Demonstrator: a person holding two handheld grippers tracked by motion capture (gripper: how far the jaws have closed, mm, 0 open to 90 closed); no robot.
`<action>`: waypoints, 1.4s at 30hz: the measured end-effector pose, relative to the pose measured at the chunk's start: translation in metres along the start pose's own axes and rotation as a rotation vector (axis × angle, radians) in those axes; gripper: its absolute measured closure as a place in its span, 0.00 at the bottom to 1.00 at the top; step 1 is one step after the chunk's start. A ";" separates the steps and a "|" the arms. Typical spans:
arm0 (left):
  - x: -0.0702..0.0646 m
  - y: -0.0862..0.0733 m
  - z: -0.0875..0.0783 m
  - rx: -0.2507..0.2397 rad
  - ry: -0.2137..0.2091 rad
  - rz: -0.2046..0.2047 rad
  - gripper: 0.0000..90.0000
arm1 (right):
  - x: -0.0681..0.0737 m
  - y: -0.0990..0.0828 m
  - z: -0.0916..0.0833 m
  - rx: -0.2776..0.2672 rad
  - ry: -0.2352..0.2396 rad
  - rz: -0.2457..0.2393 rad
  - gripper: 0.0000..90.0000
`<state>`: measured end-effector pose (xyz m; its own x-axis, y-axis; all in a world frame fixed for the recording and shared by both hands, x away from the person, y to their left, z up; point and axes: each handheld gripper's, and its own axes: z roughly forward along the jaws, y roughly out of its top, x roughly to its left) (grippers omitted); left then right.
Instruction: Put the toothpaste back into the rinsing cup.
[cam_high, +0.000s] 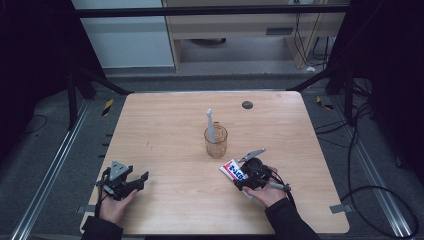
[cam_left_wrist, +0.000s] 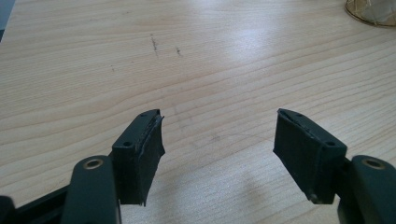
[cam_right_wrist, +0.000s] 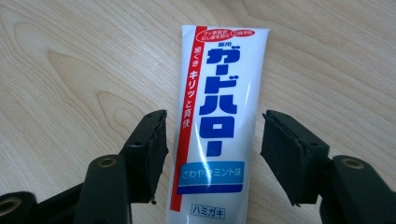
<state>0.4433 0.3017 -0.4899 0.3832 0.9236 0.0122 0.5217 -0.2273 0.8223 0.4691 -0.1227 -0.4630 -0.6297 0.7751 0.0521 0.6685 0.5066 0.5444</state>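
— What do we have between the jaws of the right gripper (cam_right_wrist: 212, 144)?

— We see one white toothpaste tube with blue lettering and a red stripe (cam_right_wrist: 218, 116) lying flat on the light wooden table (cam_right_wrist: 70, 70). The jaws stand apart on either side of it, with a gap at each pad, so nothing is clamped. In the high view the white toothpaste tube (cam_high: 233, 170) lies toward the table's right near corner.

— And the left gripper (cam_left_wrist: 217, 140)?

— Its jaws are spread wide over bare wood, near the left near corner.

— What stands around?

— We count one clear amber glass cup (cam_high: 215, 141) near the table's middle, just beyond the tube, with one white toothbrush (cam_high: 210, 123) upright in it. One small dark round disc (cam_high: 247, 105) sits by the far edge. Nothing lies between either gripper and the tube.
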 end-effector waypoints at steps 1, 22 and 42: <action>0.000 0.000 0.000 -0.001 0.001 0.002 0.35 | 0.000 0.000 0.001 0.004 0.001 -0.003 0.45; 0.000 0.000 0.001 0.006 -0.002 0.002 0.35 | -0.004 -0.002 0.013 0.096 0.022 0.023 0.47; 0.000 0.000 0.001 0.008 -0.003 0.001 0.35 | -0.003 0.002 0.014 0.140 0.028 0.046 0.57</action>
<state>0.4440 0.3012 -0.4908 0.3859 0.9225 0.0108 0.5272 -0.2301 0.8180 0.4780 -0.1188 -0.4734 -0.6069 0.7886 0.0987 0.7442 0.5204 0.4187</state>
